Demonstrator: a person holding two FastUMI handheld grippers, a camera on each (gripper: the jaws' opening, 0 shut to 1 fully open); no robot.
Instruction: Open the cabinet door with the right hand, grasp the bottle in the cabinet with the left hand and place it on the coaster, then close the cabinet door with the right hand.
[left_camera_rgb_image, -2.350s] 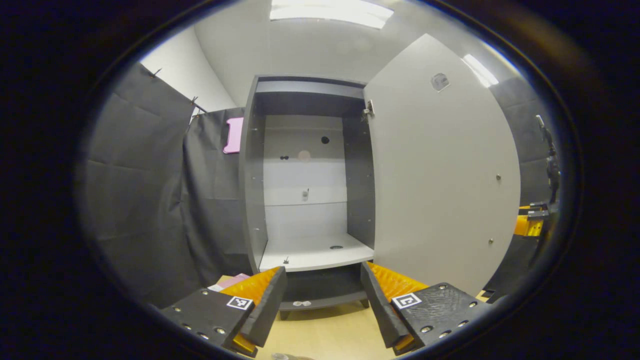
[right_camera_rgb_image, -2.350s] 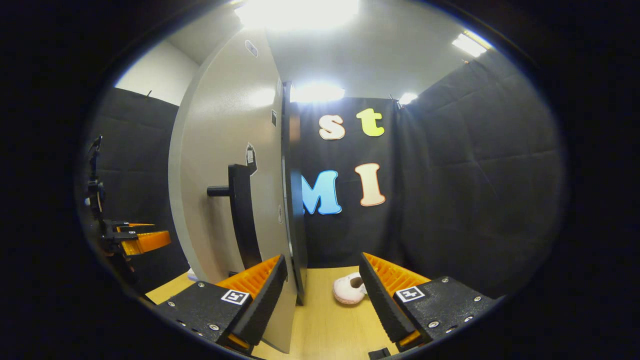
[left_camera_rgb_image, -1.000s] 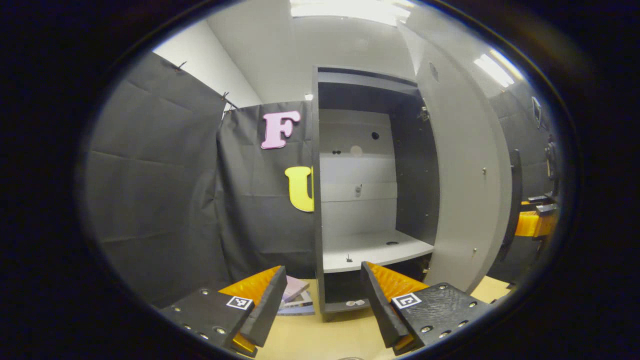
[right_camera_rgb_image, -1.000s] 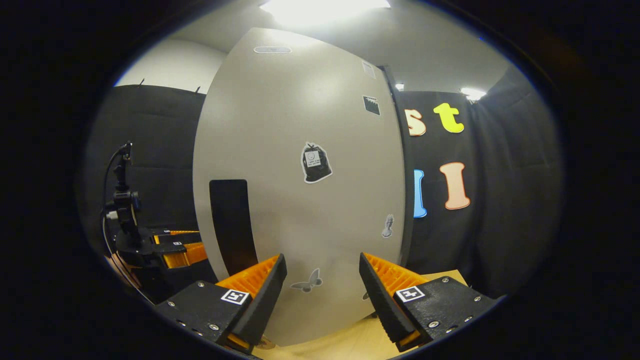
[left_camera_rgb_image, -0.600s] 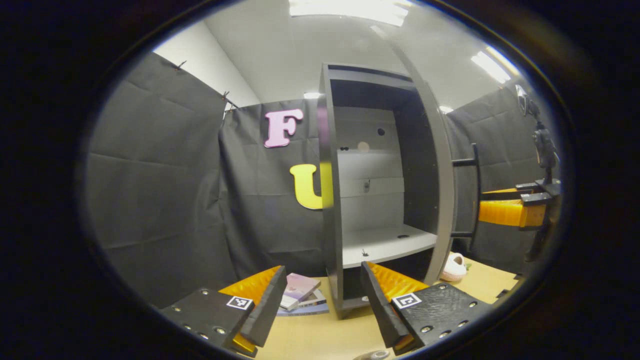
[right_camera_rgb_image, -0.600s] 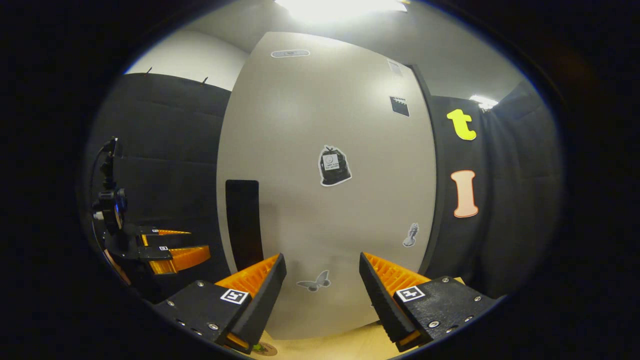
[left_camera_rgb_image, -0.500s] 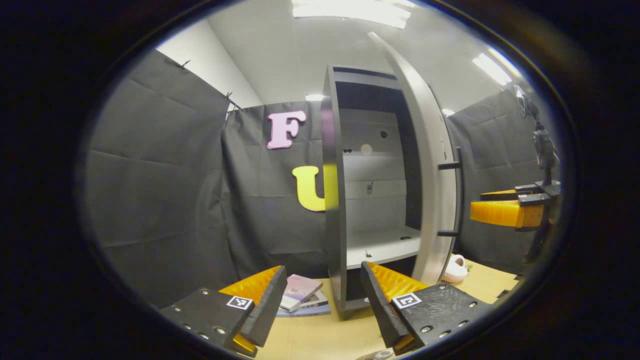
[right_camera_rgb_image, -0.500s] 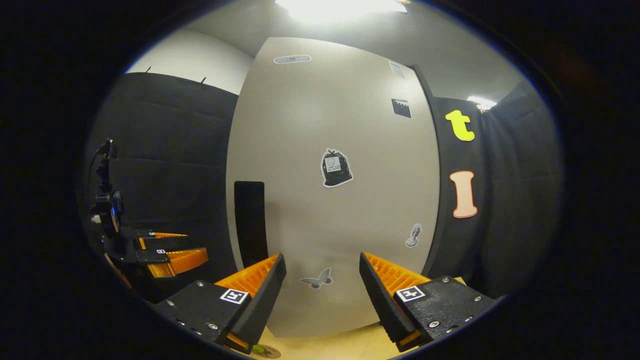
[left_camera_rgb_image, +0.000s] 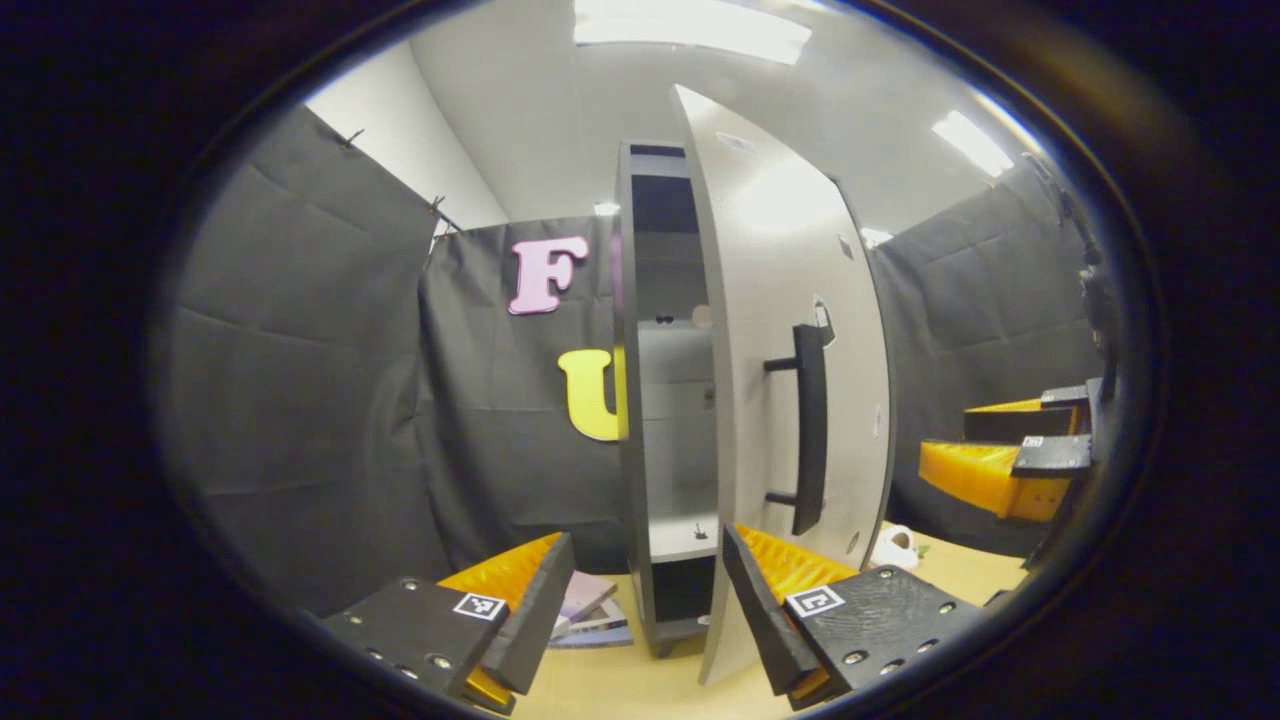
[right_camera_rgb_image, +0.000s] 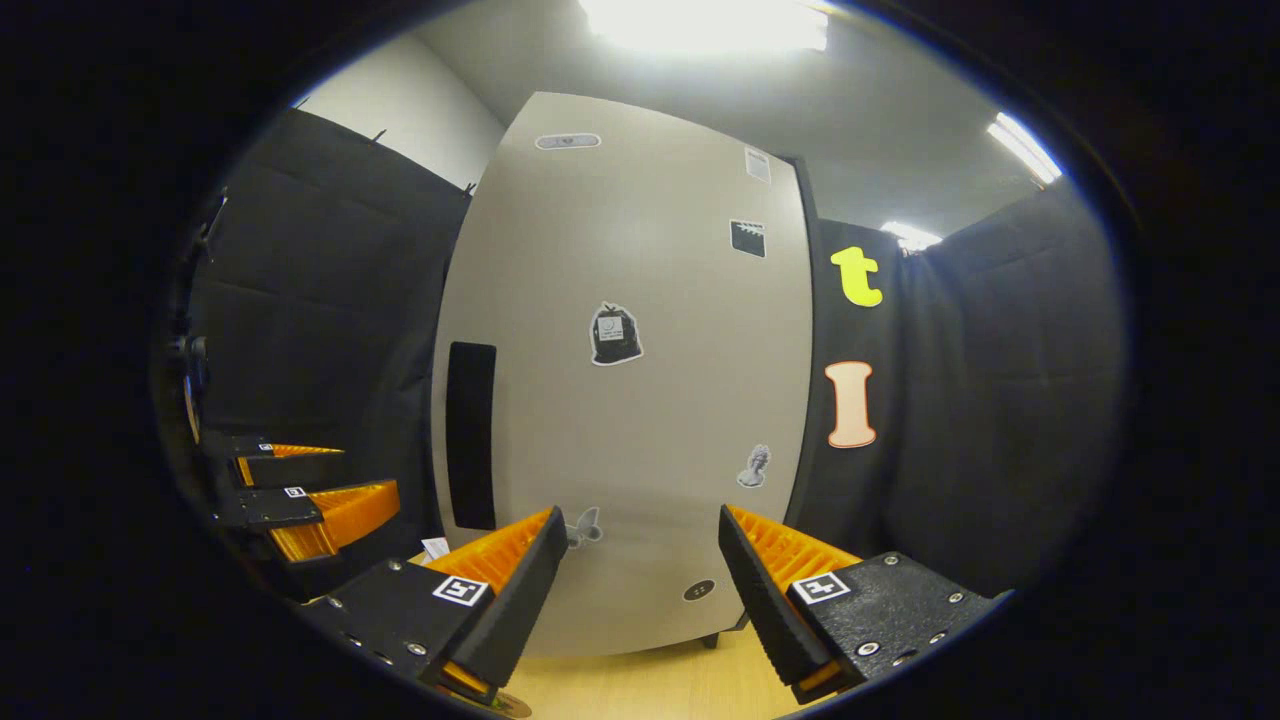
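Note:
The grey cabinet (left_camera_rgb_image: 632, 400) stands on the wooden table with its door (left_camera_rgb_image: 770, 330) swung nearly to, leaving a narrow slit through which a white shelf (left_camera_rgb_image: 678, 535) shows. A black bar handle (left_camera_rgb_image: 808, 430) sits on the door's front. My left gripper (left_camera_rgb_image: 647, 537) is open and holds nothing, level with the cabinet's lower part. My right gripper (right_camera_rgb_image: 643, 515) is open too, facing the door's front (right_camera_rgb_image: 620, 400) close below its stickers, right of the handle (right_camera_rgb_image: 470, 435). Each gripper appears in the other's view: the right gripper (left_camera_rgb_image: 950, 440), the left gripper (right_camera_rgb_image: 365, 472).
A stack of books (left_camera_rgb_image: 590, 612) lies on the table left of the cabinet's foot. A pale pink slipper-like thing (left_camera_rgb_image: 893, 546) lies to its right. A round coaster edge (right_camera_rgb_image: 508, 707) peeks out under my right gripper. Black cloth walls close in all round.
The door has swung from wide open to nearly shut, hiding most of the inside. My right gripper has followed the door's front. My left gripper has drawn back and turned left.

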